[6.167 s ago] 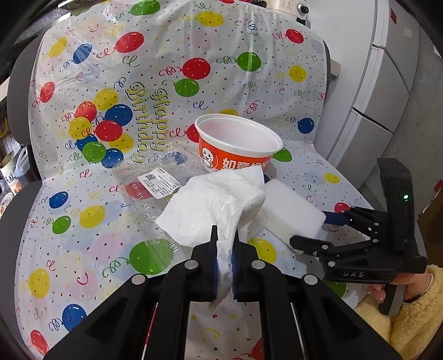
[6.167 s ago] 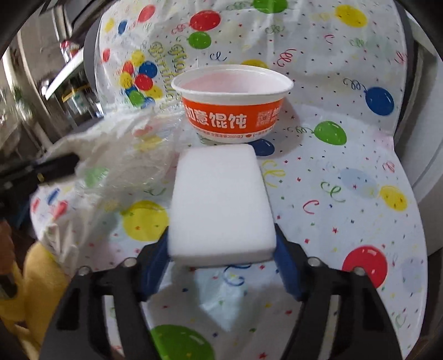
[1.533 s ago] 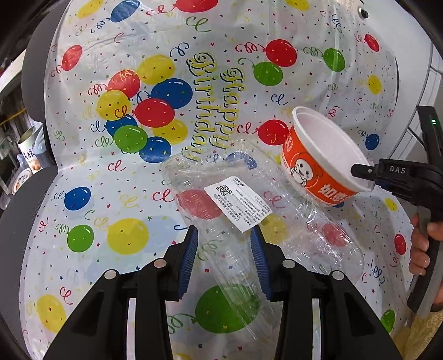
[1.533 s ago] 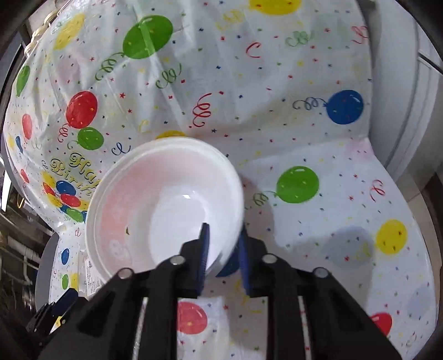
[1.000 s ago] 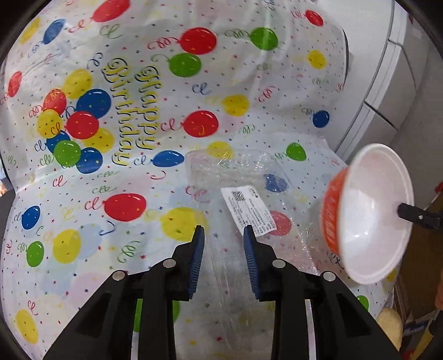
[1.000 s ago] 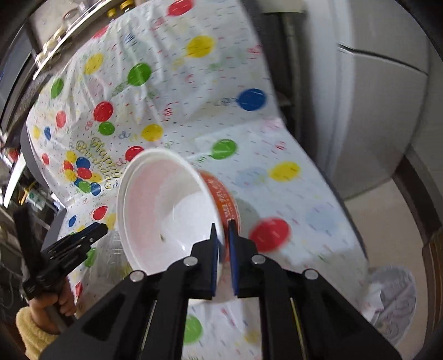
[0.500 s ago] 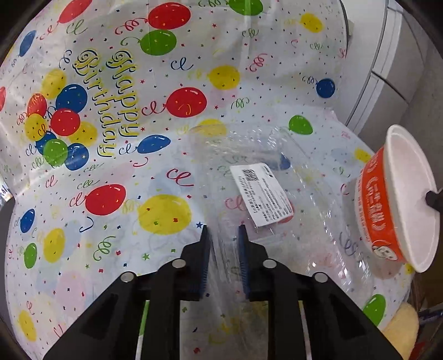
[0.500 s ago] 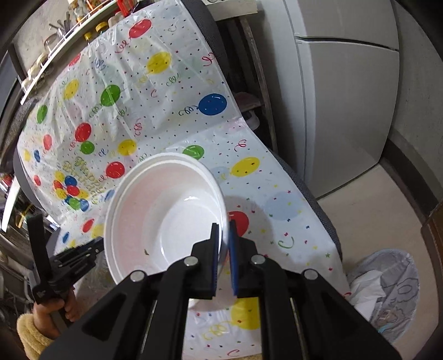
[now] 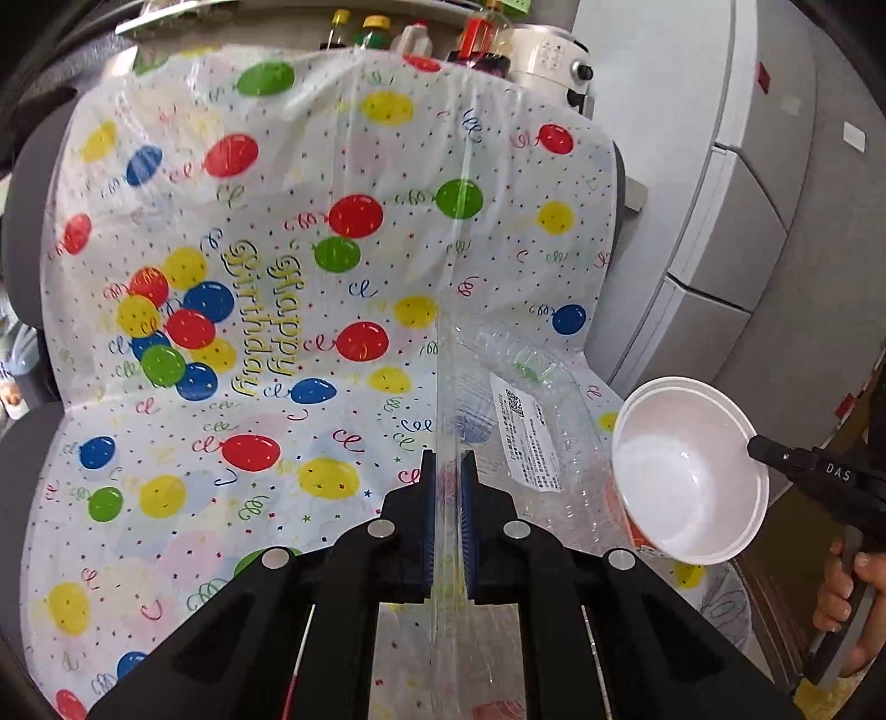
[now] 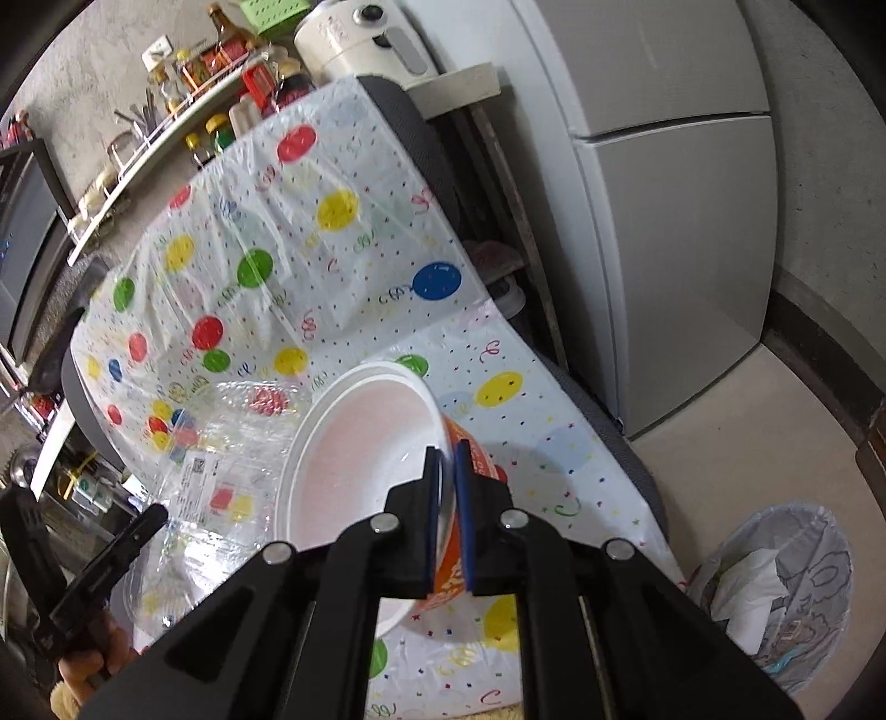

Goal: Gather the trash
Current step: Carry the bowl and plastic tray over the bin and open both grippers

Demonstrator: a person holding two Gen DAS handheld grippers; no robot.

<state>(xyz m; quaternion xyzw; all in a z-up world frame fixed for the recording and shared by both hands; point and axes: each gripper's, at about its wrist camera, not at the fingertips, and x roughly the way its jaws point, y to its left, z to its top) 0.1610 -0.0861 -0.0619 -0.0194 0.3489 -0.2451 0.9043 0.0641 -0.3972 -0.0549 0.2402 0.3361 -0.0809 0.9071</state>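
Note:
My left gripper (image 9: 446,487) is shut on the edge of a clear plastic container (image 9: 531,426) with a white label, held above the balloon-print cover (image 9: 266,332). My right gripper (image 10: 447,476) is shut on the rim of an orange and white instant-noodle bowl (image 10: 360,459), tilted and lifted off the seat. The bowl shows at the right in the left wrist view (image 9: 686,471). The clear container shows left of the bowl in the right wrist view (image 10: 221,459). A lined trash bin (image 10: 775,587) with crumpled white paper in it stands on the floor at the lower right.
The balloon cover drapes a grey chair (image 10: 421,144). A grey fridge (image 10: 664,210) stands to the right. A shelf of bottles and jars (image 10: 183,94) and a white appliance (image 10: 365,39) are behind the chair. The floor (image 10: 747,443) by the bin is beige.
Both grippers have pulled back and up from the seat. The bowl has swung toward the chair's right edge, and the trash bin shows larger. The clear container is now pinched edge-on.

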